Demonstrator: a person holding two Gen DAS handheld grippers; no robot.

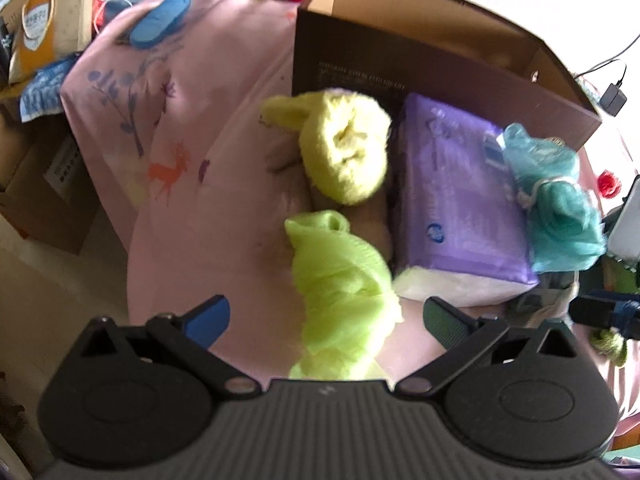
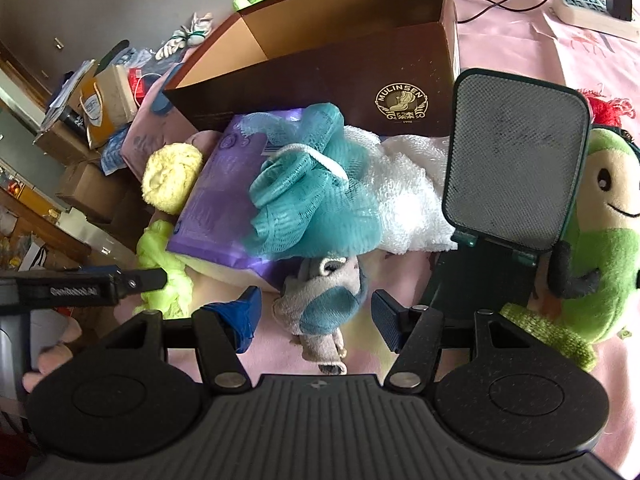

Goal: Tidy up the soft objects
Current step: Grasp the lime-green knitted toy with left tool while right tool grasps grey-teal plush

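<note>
Lime-green mesh cloth (image 1: 344, 300) lies on the pink bedsheet (image 1: 192, 208) between the wide-spread fingers of the left gripper (image 1: 326, 316), untouched. Right gripper (image 2: 316, 320) gapes too, straddling a grey-and-blue sock (image 2: 324, 312). Beyond sit a purple tissue pack (image 1: 456, 196), teal bath pouf (image 2: 304, 196), and the open brown shoebox (image 2: 340, 68)

Your open passage: the bare pink bedspread (image 1: 192, 216) toward its left edge, beside the lime mesh cloth (image 1: 340, 300). Blocked ahead: purple tissue pack (image 1: 460, 200), teal bath pouf (image 2: 304, 192) atop it, brown box (image 2: 340, 76) behind. Right side: upright phone stand (image 2: 516, 164) and green plush toy (image 2: 600, 240) close the gap.
</note>
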